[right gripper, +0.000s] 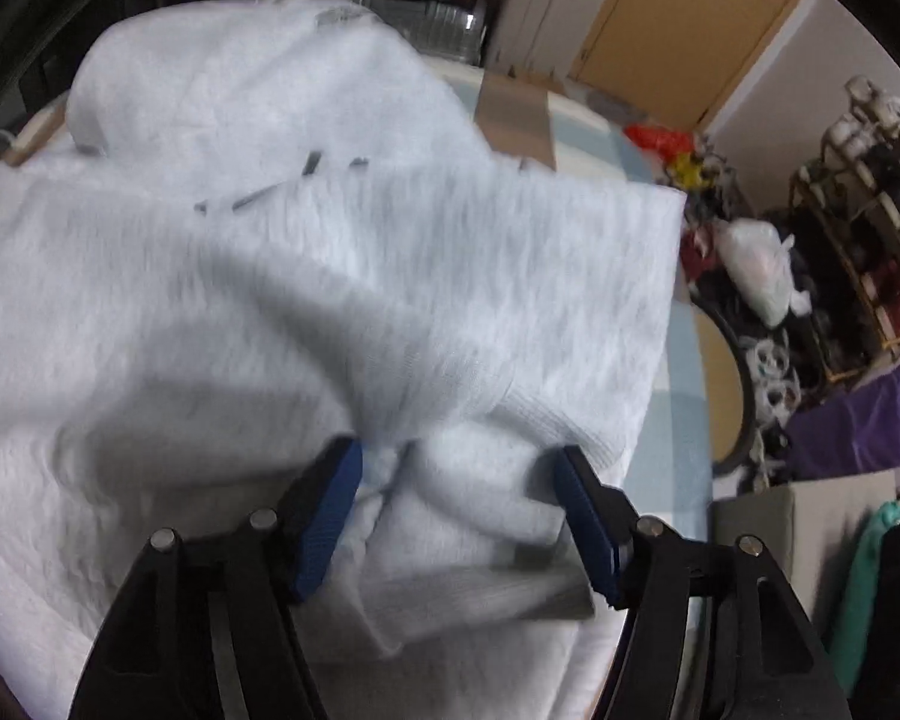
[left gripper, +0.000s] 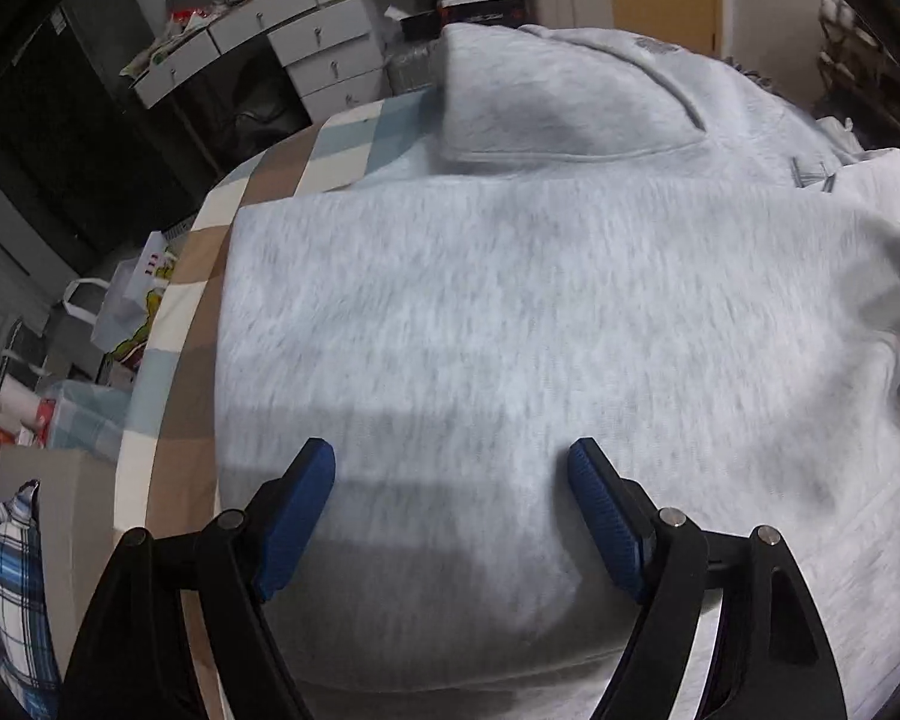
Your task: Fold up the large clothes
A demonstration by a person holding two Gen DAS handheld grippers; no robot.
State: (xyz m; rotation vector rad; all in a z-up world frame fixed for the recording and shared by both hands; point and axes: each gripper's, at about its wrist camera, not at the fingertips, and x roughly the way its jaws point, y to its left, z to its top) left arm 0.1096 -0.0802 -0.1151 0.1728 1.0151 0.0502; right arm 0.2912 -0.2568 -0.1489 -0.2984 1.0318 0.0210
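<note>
Lying soft and limp, the pale grey fleece sweatshirt (left gripper: 510, 312) is best gripped at its ribbed cuff (right gripper: 546, 420), lower centre; both the left hand-held gripper (left gripper: 450, 468) and the right hand-held gripper (right gripper: 459, 468) are held released.

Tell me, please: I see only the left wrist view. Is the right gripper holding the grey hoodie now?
Observer: No. The right gripper is open. Bunched ribbed fabric of the grey hoodie lies between its jaws, not clamped.
Operator: Is there table left beyond the hoodie on that side?
Observer: Yes. A strip of the light blue checked tablecloth shows beside the hoodie's edge.
</note>
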